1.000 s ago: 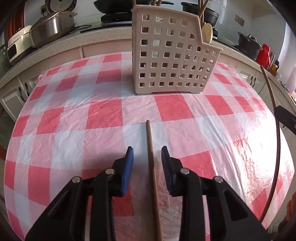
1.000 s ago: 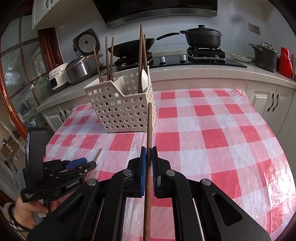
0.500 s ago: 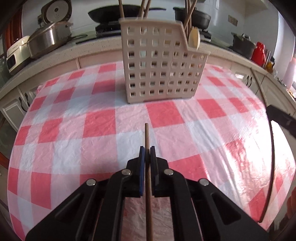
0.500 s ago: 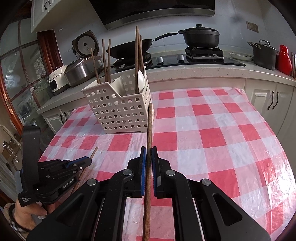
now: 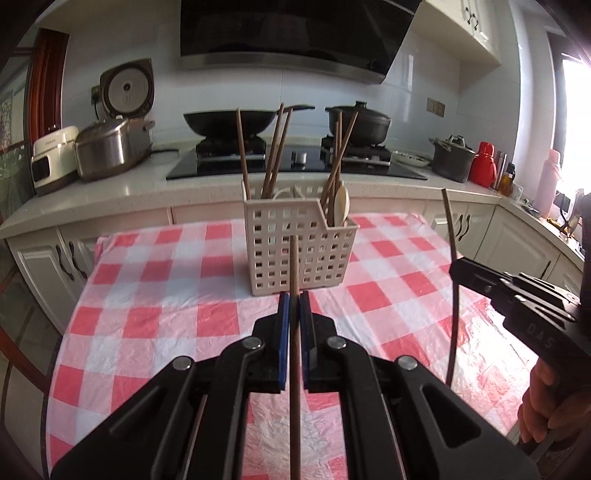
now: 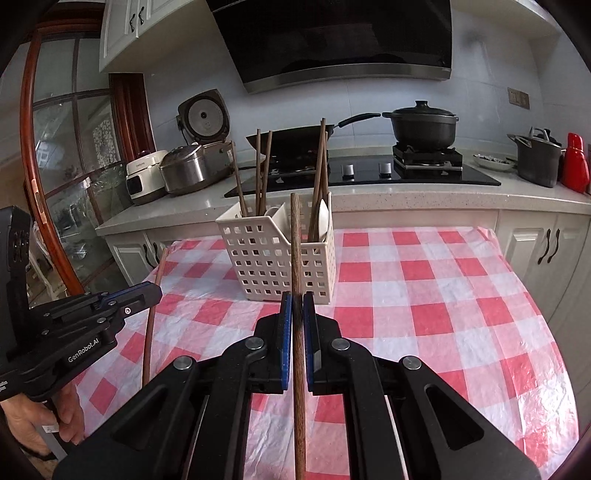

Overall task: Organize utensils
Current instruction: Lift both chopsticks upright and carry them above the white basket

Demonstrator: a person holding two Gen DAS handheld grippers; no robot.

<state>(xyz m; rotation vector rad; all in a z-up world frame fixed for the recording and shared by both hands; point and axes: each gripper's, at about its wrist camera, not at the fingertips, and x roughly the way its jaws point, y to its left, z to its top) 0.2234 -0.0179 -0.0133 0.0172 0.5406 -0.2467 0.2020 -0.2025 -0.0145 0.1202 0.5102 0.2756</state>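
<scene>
— Jaws on both grippers are pinched tight: the left gripper [image 5: 294, 295] clamps a wooden chopstick [image 5: 294, 343] between its blue pads, and the right gripper [image 6: 297, 295] clamps a darker chopstick [image 6: 298, 332] the same way.

— What differs from a second ago?

— Back then the left jaws stood wide on either side of the stick as it lay flat on the cloth. Now they hold it lifted, its tip in front of the basket at centre frame; the view has tilted up to show the range hood [image 5: 295, 33]. The right grip is unchanged.

— And the materials?

— Both sticks are slim, round, brown wood. The utensil basket [image 5: 299, 251] is cream plastic, boxy, pierced with square holes; it stands upright on the checked tablecloth [image 5: 155, 321], a crinkled red-and-white plastic sheet. Inside it more chopsticks [image 5: 273, 151] lean, beside a pale spoon [image 5: 341, 201]. Behind, on the speckled counter, sit a black wok [image 5: 231, 123] and a steel rice cooker [image 5: 110, 149].
</scene>
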